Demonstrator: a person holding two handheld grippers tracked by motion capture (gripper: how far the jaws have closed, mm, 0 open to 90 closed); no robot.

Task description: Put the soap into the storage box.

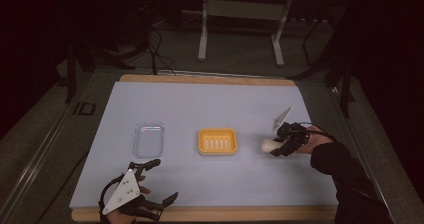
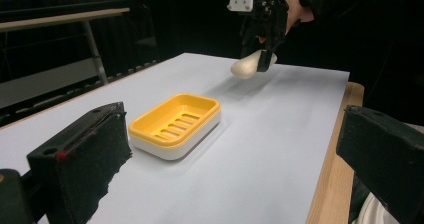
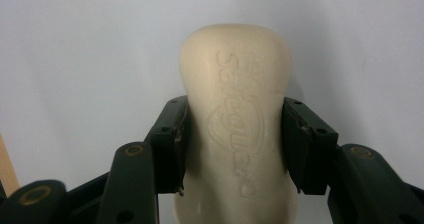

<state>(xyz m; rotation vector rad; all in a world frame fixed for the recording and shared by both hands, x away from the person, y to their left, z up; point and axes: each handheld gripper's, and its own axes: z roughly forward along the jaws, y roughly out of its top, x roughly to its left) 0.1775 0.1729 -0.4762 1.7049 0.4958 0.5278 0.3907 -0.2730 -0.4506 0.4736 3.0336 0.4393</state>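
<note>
A cream bar of soap (image 3: 235,109) with raised lettering sits between both jaws of my right gripper (image 3: 234,144), which is shut on it. From above, that soap (image 1: 267,145) hangs just over the pale blue mat, right of the yellow soap dish (image 1: 217,141), with the right gripper (image 1: 280,145) behind it. In the left gripper view the held soap (image 2: 247,65) floats above the mat beyond the yellow dish (image 2: 175,125). My left gripper (image 1: 164,180) rests at the table's near left edge, jaws wide apart with nothing between them.
A clear plastic lid or tray (image 1: 148,139) lies left of the yellow dish. The blue mat (image 1: 210,104) covers a wooden table (image 1: 200,214). Metal stand legs (image 1: 202,34) and cables are on the floor beyond the far edge.
</note>
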